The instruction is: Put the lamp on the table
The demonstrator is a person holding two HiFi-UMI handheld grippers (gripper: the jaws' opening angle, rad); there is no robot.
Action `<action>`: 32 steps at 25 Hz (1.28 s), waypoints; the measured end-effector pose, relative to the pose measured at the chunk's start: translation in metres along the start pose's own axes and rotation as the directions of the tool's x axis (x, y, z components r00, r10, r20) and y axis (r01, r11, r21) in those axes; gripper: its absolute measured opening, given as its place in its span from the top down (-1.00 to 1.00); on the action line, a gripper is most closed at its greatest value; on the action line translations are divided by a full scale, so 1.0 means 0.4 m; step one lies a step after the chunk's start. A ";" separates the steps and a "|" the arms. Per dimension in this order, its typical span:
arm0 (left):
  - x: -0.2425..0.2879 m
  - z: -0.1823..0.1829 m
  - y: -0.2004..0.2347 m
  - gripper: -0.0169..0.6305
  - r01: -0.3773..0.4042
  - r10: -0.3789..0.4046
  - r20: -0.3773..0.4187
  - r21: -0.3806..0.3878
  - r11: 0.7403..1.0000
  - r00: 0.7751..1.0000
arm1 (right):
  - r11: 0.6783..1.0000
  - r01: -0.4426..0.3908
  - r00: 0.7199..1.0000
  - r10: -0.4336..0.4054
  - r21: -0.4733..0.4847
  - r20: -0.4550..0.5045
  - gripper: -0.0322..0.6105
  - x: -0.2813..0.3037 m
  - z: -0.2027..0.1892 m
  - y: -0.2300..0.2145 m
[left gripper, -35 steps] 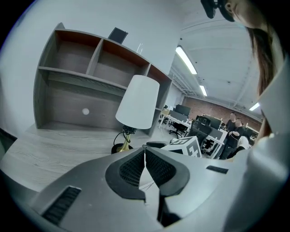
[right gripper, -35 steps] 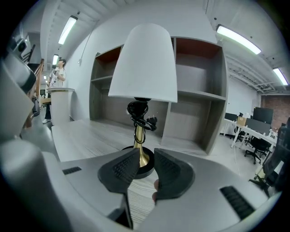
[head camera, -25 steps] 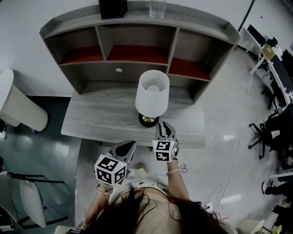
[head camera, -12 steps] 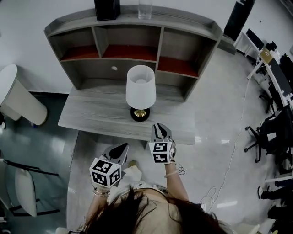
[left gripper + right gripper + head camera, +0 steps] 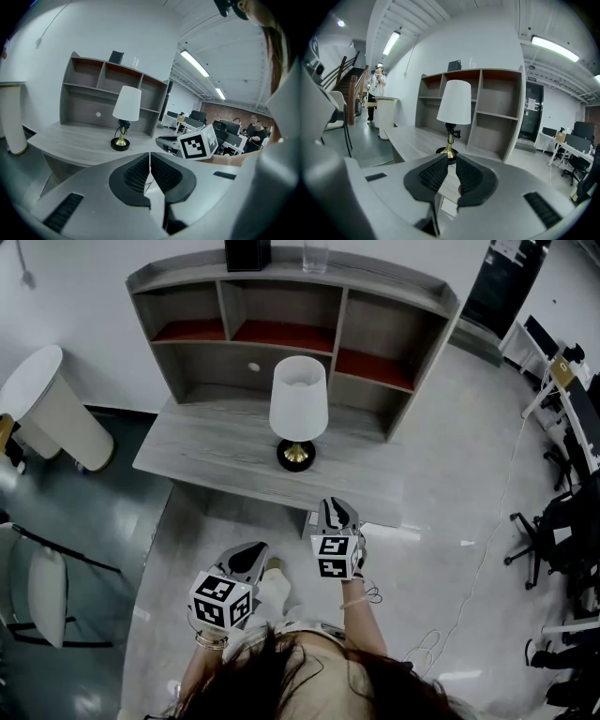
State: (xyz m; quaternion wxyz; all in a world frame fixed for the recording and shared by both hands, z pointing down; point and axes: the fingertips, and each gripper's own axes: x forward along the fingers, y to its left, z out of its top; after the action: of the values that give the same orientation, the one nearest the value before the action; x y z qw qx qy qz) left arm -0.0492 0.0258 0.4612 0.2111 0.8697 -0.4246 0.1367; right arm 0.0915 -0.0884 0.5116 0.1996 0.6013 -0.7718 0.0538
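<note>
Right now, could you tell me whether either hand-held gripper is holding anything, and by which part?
Nothing is held: the left hand-held gripper is shut and empty, the right hand-held gripper slightly open and empty; the lamp stands free on the table.

Tabletop (image 5: 202, 444) bare either side of lamp (image 5: 298, 399); shelf unit (image 5: 375, 279) walls off rear; front approach open.

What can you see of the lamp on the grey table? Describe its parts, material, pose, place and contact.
The lamp stands upright on the grey wood-look table, in front of the open shelf unit. It has a plain white shade, slightly tapered and open at the top, a slim brass-coloured stem with a dark fitting under the shade, and a round dark base with a gold centre. Only its base touches the table; nothing else touches it.
</note>
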 end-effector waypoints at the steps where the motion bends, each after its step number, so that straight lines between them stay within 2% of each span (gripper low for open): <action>1: -0.011 -0.008 -0.007 0.90 -0.003 0.003 0.001 -0.001 1.000 1.000 | 1.000 0.001 1.000 -0.001 0.010 0.001 0.70 -0.014 -0.003 0.001; 8: -0.058 -0.032 -0.052 0.90 -0.013 0.013 0.022 0.014 1.000 1.000 | 0.999 0.028 1.000 -0.028 0.016 0.011 0.73 -0.119 -0.013 -0.008; 17: -0.095 -0.072 -0.139 0.90 0.018 -0.019 0.013 0.049 0.999 1.000 | 0.987 0.066 0.998 -0.068 0.144 0.005 0.77 -0.243 -0.054 -0.009; 27: -0.131 -0.110 -0.170 0.90 -0.003 0.002 0.012 0.070 0.998 1.000 | 0.985 0.062 0.998 -0.063 0.163 0.003 0.80 -0.309 -0.095 -0.016; 32: -0.138 -0.120 -0.169 0.90 -0.020 0.020 0.002 0.073 0.997 1.000 | 0.985 0.095 0.995 -0.091 0.146 -0.034 0.81 -0.313 -0.127 -0.039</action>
State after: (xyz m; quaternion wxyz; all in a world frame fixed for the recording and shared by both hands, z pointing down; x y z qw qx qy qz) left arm -0.0315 0.1238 0.4630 0.1775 0.8727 -0.4282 0.1536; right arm 0.1435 0.0373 0.5087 0.1674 0.6491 -0.7339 0.1098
